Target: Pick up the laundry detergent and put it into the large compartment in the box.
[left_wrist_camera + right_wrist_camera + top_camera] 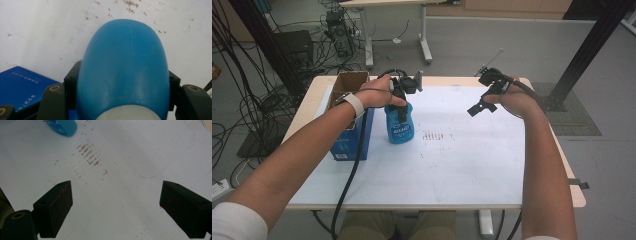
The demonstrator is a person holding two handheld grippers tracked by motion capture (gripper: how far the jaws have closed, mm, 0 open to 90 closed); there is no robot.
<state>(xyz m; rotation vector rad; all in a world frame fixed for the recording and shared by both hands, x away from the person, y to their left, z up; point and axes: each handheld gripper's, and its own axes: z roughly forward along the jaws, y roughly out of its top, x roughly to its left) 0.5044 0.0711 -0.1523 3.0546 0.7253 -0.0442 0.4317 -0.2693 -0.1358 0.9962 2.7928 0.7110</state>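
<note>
Looking down, we see the white-topped bench (462, 165) carrying an open cardboard box (348, 85) near its far left corner, with a blue carton (353, 140) just in front of it along the left edge. Just right of the carton stands the blue bottle (399, 122), upright, left of the bench's middle. The left gripper (401, 102) comes down over its top, and in the left gripper view we see both jaws pressed against the bottle's (125, 67) sides, holding it. The right gripper (484, 102) hangs above the far right part of the bench, jaws spread wide over bare surface. A patch of brown smudges (88, 153) marks the middle.
</note>
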